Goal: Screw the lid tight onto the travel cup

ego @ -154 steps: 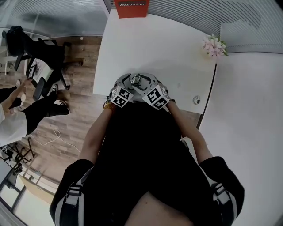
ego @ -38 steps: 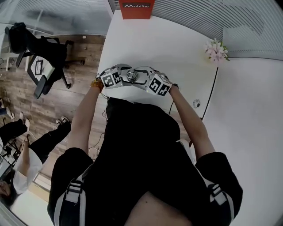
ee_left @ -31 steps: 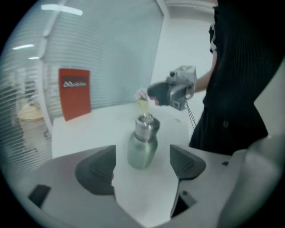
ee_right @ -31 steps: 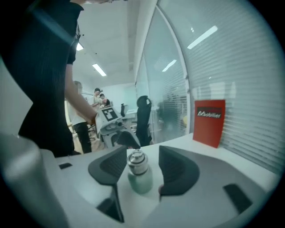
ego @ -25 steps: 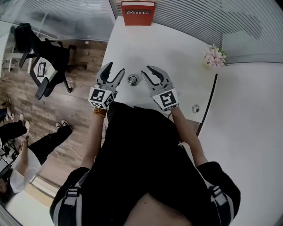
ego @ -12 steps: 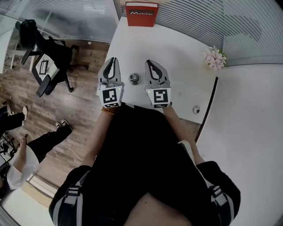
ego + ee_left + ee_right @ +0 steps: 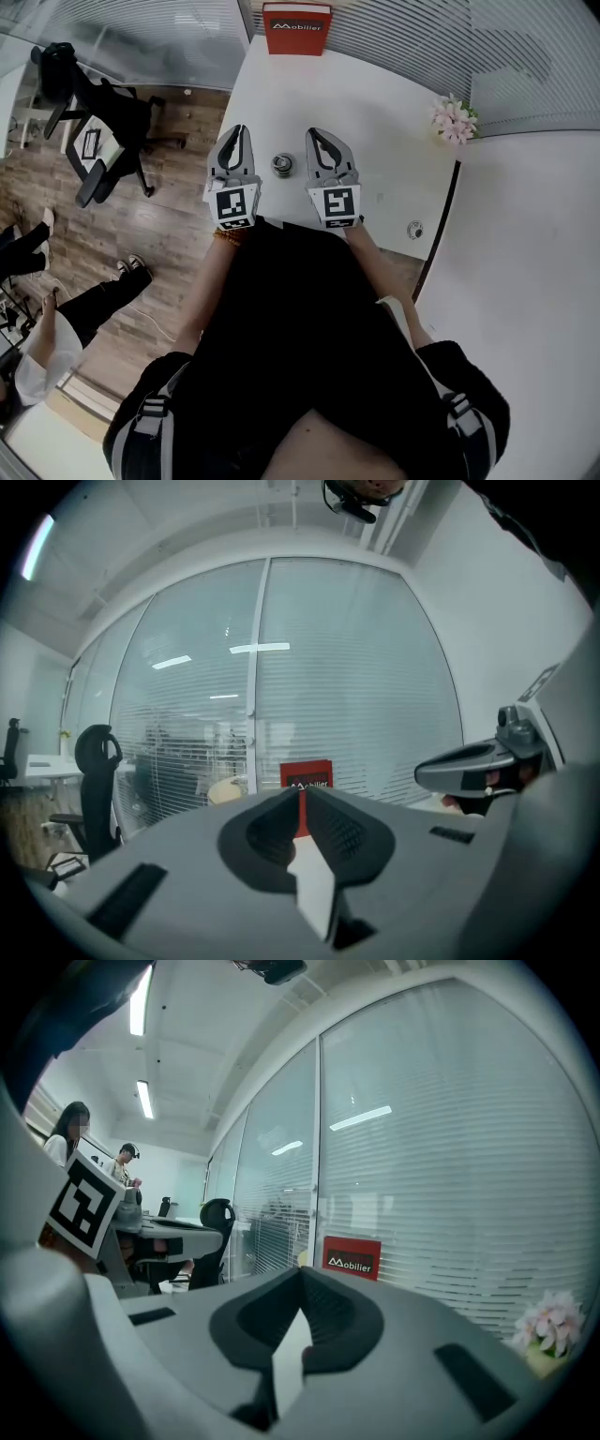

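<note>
The travel cup (image 7: 282, 166) stands near the table's (image 7: 375, 103) front edge, between the left gripper (image 7: 236, 128) and the right gripper (image 7: 313, 133) (neither touches it) — both sets of fingers closed, empty. A sideways knock could topple it over that edge.

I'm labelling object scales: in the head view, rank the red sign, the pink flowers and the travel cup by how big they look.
1. red sign
2. pink flowers, a little smaller
3. travel cup, clearly smallest; seen from above, only its top shows
</note>
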{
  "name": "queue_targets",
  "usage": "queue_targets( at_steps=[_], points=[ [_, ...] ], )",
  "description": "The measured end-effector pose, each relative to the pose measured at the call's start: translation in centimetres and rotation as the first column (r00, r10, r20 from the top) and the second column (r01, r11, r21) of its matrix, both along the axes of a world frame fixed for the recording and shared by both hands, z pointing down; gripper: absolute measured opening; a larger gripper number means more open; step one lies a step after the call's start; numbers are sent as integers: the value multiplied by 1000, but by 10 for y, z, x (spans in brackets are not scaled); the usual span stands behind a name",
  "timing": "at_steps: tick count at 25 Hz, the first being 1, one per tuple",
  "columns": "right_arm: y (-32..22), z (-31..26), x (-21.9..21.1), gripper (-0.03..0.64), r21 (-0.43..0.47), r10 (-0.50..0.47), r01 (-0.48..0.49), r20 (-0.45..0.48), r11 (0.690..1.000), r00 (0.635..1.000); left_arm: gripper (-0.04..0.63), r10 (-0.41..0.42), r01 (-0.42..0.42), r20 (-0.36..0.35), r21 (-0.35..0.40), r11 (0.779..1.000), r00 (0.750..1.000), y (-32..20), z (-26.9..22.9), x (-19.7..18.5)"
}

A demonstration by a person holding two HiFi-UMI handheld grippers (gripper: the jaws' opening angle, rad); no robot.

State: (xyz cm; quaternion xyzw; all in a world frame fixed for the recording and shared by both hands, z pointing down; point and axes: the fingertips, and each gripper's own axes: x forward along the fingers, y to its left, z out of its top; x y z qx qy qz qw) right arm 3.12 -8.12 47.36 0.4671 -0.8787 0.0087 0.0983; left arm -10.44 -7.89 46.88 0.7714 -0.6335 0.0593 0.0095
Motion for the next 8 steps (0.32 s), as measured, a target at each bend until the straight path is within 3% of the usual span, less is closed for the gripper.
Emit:
queue_targets(
  at_steps=[8],
  points=[
    [3,4,0,0,-1,-10,10,-1,1000,1000,28,-19,18,-13,-17,1000,1000,7,8,-3]
  ],
)
